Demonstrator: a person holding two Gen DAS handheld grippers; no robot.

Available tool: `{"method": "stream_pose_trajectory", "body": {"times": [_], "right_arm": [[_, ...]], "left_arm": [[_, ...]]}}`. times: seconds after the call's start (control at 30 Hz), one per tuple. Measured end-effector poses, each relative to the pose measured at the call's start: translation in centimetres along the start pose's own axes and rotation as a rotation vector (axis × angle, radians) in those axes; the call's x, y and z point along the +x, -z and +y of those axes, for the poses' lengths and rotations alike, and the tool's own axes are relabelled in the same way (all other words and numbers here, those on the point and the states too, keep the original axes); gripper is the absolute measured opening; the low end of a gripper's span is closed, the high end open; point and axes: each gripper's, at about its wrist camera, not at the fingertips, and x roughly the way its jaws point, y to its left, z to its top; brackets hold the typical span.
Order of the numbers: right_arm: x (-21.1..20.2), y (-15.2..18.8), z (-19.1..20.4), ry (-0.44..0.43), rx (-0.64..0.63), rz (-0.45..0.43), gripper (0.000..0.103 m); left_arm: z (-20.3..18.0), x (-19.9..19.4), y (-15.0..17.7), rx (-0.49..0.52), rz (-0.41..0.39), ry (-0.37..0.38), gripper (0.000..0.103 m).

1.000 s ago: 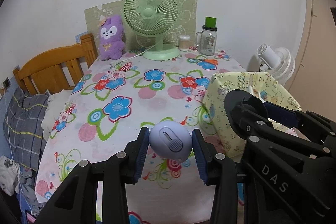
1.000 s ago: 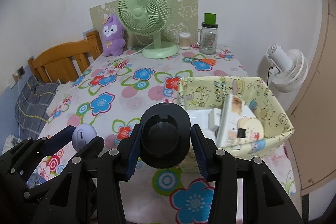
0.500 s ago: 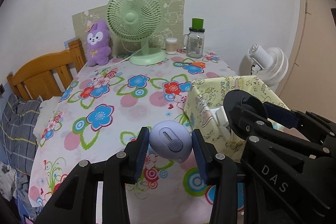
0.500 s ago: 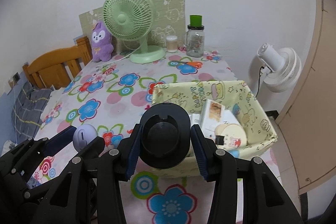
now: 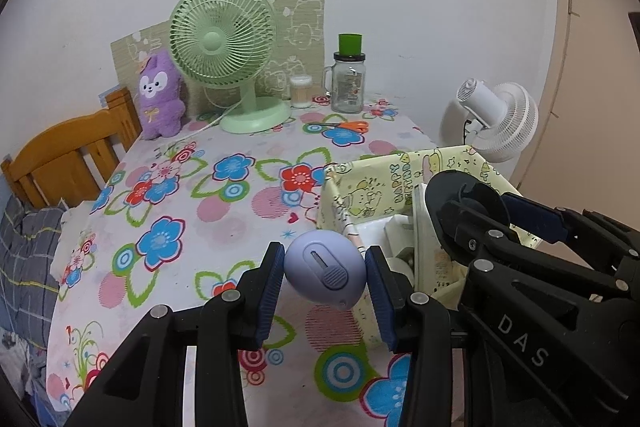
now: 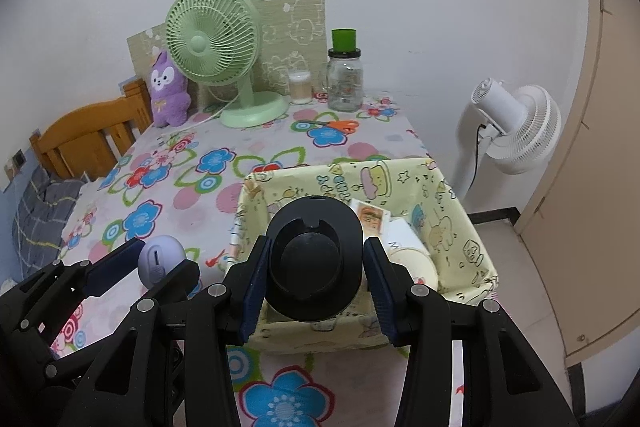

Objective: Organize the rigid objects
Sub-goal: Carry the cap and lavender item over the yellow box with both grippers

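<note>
Nearest the cameras, the left gripper point(image 5: 324, 277) has its blue pads closed against the sides of a lilac egg-shaped gadget point(image 5: 325, 269) with a slider on its face, carried in the air above the near part of the floral tablecloth point(image 5: 208, 195), just left of the fabric storage basket point(image 6: 448, 211). The right gripper point(image 6: 316, 267) is likewise closed, on a black round holder point(image 6: 316, 259), which hangs over the basket's near wall, roughly above its left half. The basket sits at the table's near right corner and already contains a few things: a small box with a cartoon face point(image 6: 372, 219), white packets and a cream round item point(image 6: 414, 261), so part of the sorting looks done. What appears left is to lower and let go of the two held pieces inside the basket; neither is set down yet. Farther back, orange-handled scissors point(image 6: 334, 124) lie loose on the cloth toward the far right, possibly one more candidate for tidying. Along the far edge stand a green desk fan point(image 5: 224, 43), a purple plush toy point(image 5: 159, 95), a small cotton-swab jar point(image 5: 301, 91) and a glass mason jar with a green cap point(image 5: 349, 79). Beyond the table's right side a white fan point(image 6: 516, 123) stands on the floor.
</note>
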Motion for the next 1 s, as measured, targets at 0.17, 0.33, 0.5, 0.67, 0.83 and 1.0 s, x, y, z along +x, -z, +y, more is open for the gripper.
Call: {"method": "stream_pose_trajectory", "body": {"times": [0.17, 0.33, 0.5, 0.67, 0.83, 1.0], "right_arm": [[0.3, -0.2, -1.2, 0.008, 0.010, 0.001, 0.050], [0.8, -0.3, -2.7, 0.019, 0.039, 0.003, 0.050], [1.6, -0.7, -4.3, 0.044, 0.050, 0.013, 0.050], [2.6, -0.7, -5.4, 0.046, 0.058, 0.031, 0.050], [3.8, -0.6, -6.3, 0.048, 0.066, 0.054, 0.050], [4.9, -0.5, -7.0, 0.049, 0.066, 0.079, 0.050]], "left_arm": [[-1.0, 0.7, -0.5, 0.011, 0.003, 0.008, 0.042], [-2.2, 1.6, -0.9, 0.030, 0.006, 0.027, 0.042], [-3.6, 2.9, -1.5, 0.038, 0.017, 0.052, 0.042], [-4.5, 4.1, -1.8, 0.050, 0.037, 0.065, 0.042], [-5.2, 5.6, -1.8, 0.065, 0.064, 0.065, 0.042], [-6.0, 6.9, -1.8, 0.083, 0.090, 0.065, 0.043]]}}
